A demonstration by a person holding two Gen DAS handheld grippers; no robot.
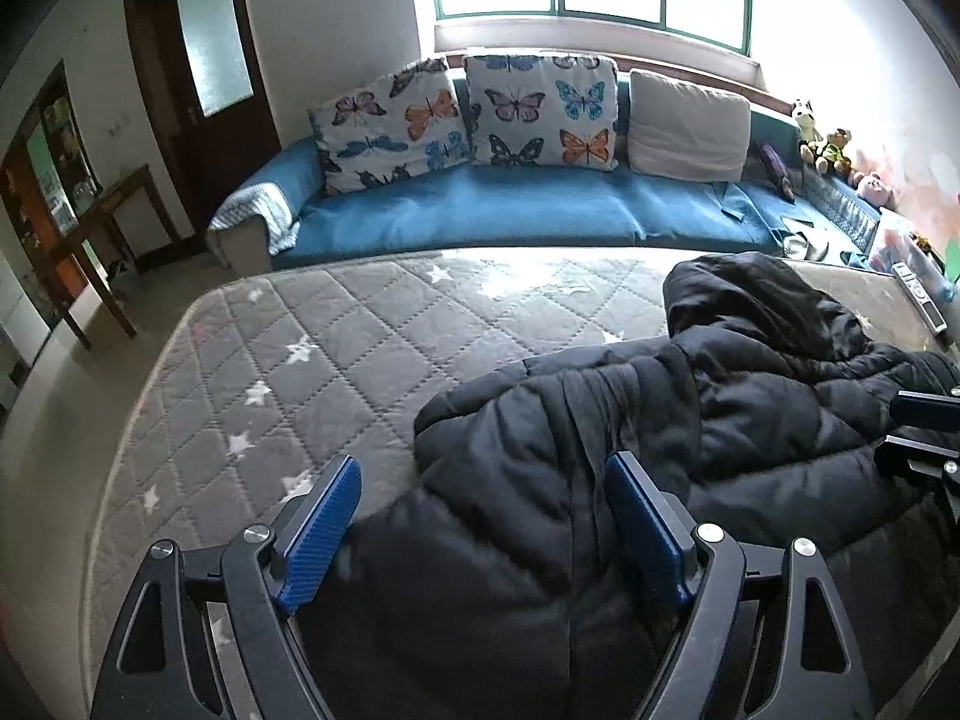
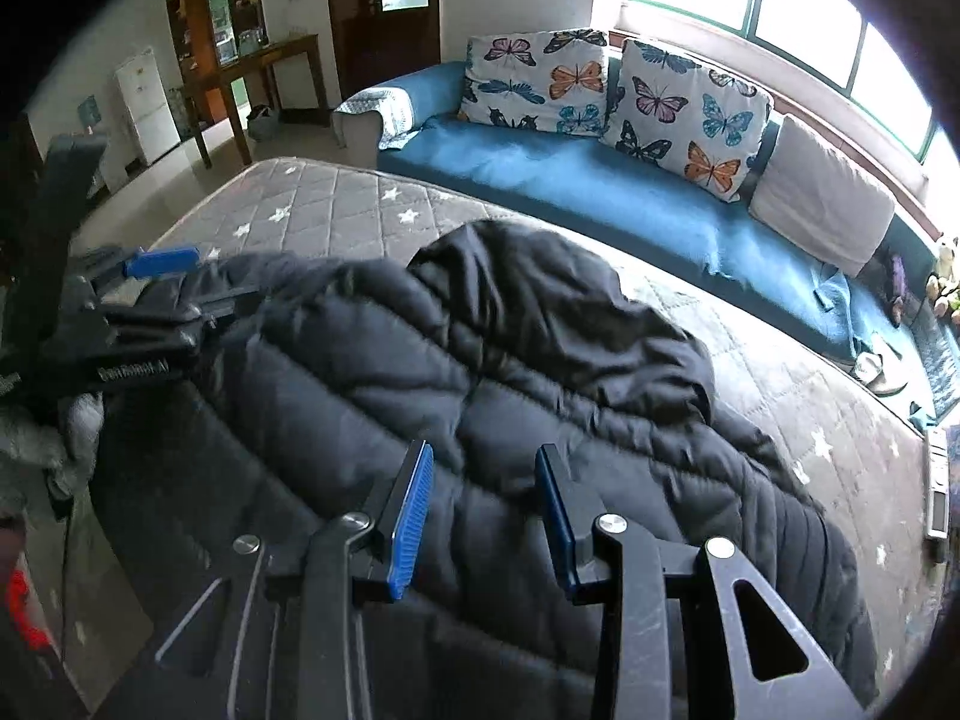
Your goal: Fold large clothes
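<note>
Both grippers (image 1: pixel 483 498) (image 2: pixel 483 480) gape empty over black jacket (image 2: pixel 480 360); sofa (image 1: pixel 480 210) behind.

Both tools are built alike: the left tongs (image 1: pixel 483 507) and the right tongs (image 2: pixel 483 495) have matte black linkage arms with triangular cut-outs, joined by round silver screw heads at the pivots. Each finger ends in a flat, ribbed blue pad (image 1: pixel 321 534) set in a black backing plate. Seen from the right wrist camera, the left tool's black body carries small white lettering, too blurred to read.
</note>
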